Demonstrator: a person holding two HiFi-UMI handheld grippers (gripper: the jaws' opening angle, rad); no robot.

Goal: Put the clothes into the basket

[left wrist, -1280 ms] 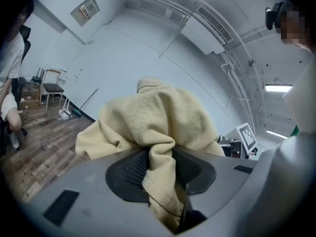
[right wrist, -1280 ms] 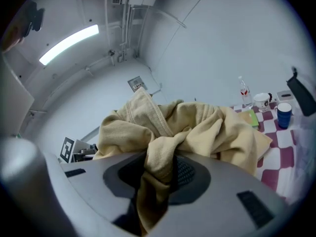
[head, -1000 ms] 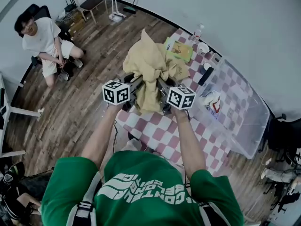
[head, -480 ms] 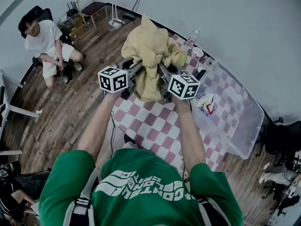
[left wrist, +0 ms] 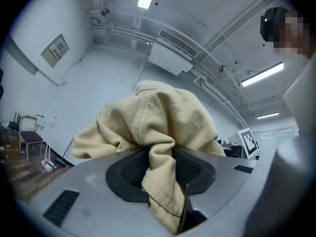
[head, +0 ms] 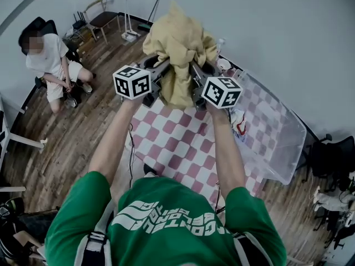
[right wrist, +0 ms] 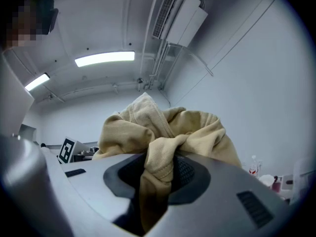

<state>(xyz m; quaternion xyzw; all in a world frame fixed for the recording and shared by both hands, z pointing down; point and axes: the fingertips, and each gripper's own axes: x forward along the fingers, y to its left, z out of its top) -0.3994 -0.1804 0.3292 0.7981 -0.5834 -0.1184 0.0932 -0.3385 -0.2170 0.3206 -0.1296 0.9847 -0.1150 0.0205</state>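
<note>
Tan garment (head: 178, 43): clenched by left tongs (left wrist: 160, 169) and right tongs (right wrist: 158, 174), aloft. Step: transfer. Next: over clear basket (head: 293, 134), release.

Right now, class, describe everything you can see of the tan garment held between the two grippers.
The tan garment is soft, ribbed knit cloth with stitched seams, bunched into a crumpled heap. The left gripper and the right gripper each pinch a twisted fold of it between dark pads. Its bulk mounds above the jaws, and a tail hangs down between the grippers. It is held in the air above the checked table, outside the clear basket.
</note>
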